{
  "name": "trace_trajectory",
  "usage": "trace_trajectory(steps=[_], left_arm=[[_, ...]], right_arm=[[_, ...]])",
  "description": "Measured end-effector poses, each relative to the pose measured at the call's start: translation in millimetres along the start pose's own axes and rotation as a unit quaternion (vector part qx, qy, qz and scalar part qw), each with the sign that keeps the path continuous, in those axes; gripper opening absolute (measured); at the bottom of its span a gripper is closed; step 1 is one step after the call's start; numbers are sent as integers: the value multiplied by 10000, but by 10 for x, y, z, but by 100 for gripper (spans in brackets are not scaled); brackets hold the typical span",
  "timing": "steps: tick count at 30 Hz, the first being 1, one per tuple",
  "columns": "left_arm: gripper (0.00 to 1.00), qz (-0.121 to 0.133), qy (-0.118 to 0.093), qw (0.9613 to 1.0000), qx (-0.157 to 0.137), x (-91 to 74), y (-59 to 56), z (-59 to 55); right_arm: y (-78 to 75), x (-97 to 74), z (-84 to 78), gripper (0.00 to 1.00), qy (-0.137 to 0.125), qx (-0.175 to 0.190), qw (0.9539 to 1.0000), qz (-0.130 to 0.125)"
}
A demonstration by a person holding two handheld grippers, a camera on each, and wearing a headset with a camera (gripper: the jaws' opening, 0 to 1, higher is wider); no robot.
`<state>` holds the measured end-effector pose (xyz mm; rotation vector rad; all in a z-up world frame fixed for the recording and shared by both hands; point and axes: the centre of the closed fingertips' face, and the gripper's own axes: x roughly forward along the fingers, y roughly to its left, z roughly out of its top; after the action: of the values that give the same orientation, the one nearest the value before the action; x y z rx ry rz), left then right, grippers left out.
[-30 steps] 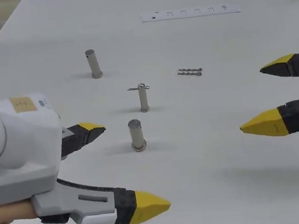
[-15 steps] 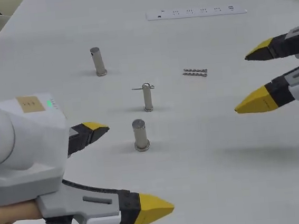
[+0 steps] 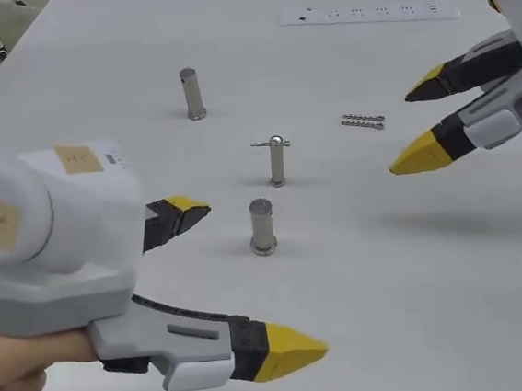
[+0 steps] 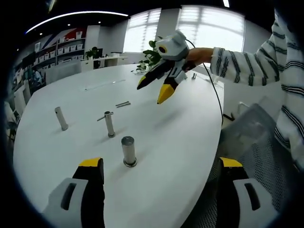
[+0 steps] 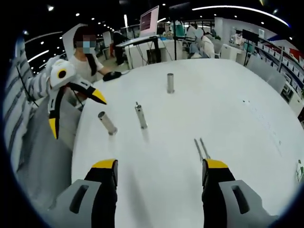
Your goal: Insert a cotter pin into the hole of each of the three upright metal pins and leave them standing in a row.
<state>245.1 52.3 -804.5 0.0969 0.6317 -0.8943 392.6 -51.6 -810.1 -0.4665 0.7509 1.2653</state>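
The middle pin (image 3: 277,162) is carrying a cotter pin (image 3: 265,144) — spare cotter pins (image 3: 363,121) are lying right of it. The left gripper (image 3: 257,277) is hovering in front of it, the right gripper (image 3: 403,134) off to its right — both gaping, empty.

The right gripper (image 5: 160,168) hangs over the white tabletop (image 5: 228,109), its yellow-tipped jaws wide apart. Two cotter pins (image 5: 201,147) lie loose, side by side, just ahead of one jaw. Three upright metal pins (image 5: 140,115) stand in a row that runs from the tabletop's edge at the view's left toward its far edge. The left gripper (image 5: 76,112), jaws parted, hovers at that left edge.
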Motion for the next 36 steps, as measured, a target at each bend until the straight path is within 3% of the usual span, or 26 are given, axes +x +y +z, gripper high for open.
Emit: trace_trajectory(steps=[8, 12, 17, 22, 28, 36], left_arm=[[99, 23, -73, 10000, 9, 10, 7, 14], [99, 70, -220, 9997, -70, 20, 22, 49], [98, 70, -113, 9999, 48, 28, 27, 9], [97, 51, -63, 10000, 3, 41, 44, -43], [94, 49, -37, 10000, -52, 33, 51, -76], [93, 77, -65, 9999, -58, 31, 59, -88]], right_arm=[[-84, 178, 58, 64, 145, -162, 9998, 21], [-143, 277, 8, 61, 374, -299, 9989, 12], [-207, 370, -16, 61, 512, -264, 9983, -7], [-288, 422, -116, 61, 843, -348, 9958, -19], [-274, 448, -133, 57, 820, -258, 9962, 124], [-238, 498, -199, 55, 1030, -247, 9941, 224]])
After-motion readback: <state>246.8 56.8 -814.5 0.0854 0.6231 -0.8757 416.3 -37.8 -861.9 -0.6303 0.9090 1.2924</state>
